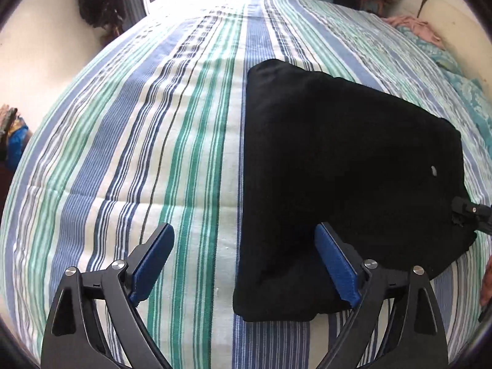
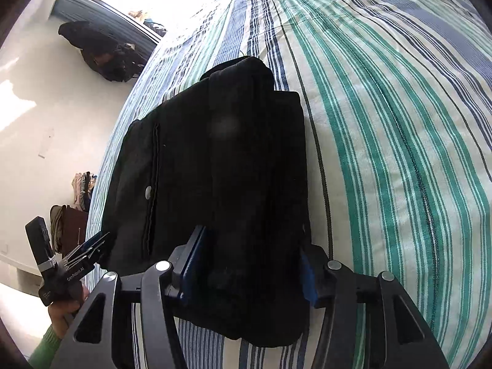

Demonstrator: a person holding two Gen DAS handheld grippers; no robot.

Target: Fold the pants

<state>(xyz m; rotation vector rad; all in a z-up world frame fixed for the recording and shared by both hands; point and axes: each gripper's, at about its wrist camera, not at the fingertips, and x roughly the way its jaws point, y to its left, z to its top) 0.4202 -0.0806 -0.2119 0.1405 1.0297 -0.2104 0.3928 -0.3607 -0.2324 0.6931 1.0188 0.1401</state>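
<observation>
Black pants (image 2: 212, 166) lie folded in a compact stack on the striped bed (image 1: 153, 141). Your right gripper (image 2: 246, 273) straddles the near edge, pads half spread beside the cloth; whether they pinch it, you cannot tell. Drag now and the layers could slide apart. Your left gripper (image 1: 246, 264) hovers spread wide and empty, angled down over the stack's left edge.

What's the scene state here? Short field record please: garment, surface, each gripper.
garment: black pants, folded into a compact stack, lying flat
surface: striped bedsheet
left gripper: open, nothing between the pads, near edge of the pants beside its right finger
right gripper: part open, astride the near end of the pants; contact with the pads unclear
fold status: looks folded
</observation>
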